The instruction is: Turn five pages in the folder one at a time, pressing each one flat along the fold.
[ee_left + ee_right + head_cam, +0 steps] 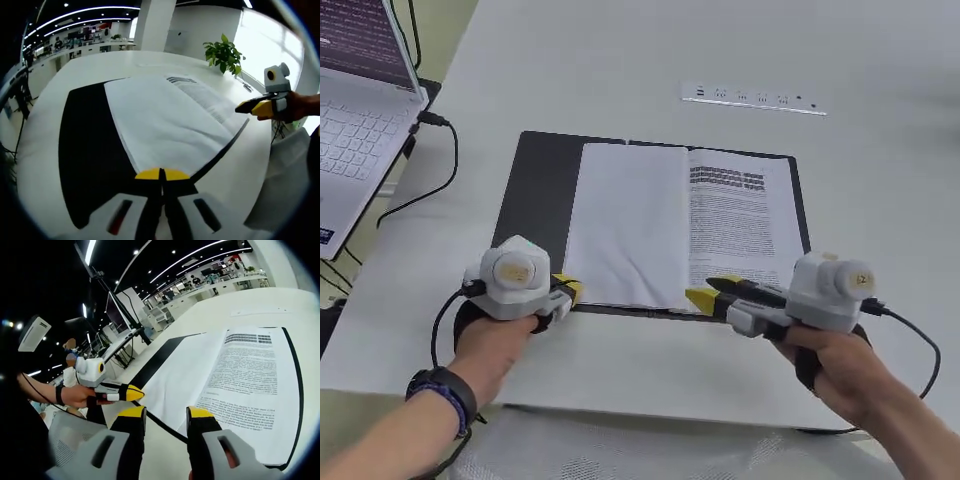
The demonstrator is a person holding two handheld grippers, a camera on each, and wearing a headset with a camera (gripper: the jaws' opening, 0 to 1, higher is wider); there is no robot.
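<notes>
So the black folder is lying open on the white worktop, with a blank white sheet on its left side and a printed sheet on the right. My left gripper sits at the folder's bottom edge, just beside the blank sheet's lower left corner, jaws closed tip to tip. My right gripper is at the bottom edge near the fold, jaws parted with nothing between them.

The blank sheet looks a bit wavy, though I honestly can't tell from here if it's seated at the fold. I'd run the closed left tips along the fold first, light pressure, bottom to top. Then for the turn, nip only the top printed sheet at its lower corner and swing it over slowly, so it doesn't crease or drag a second one along.
</notes>
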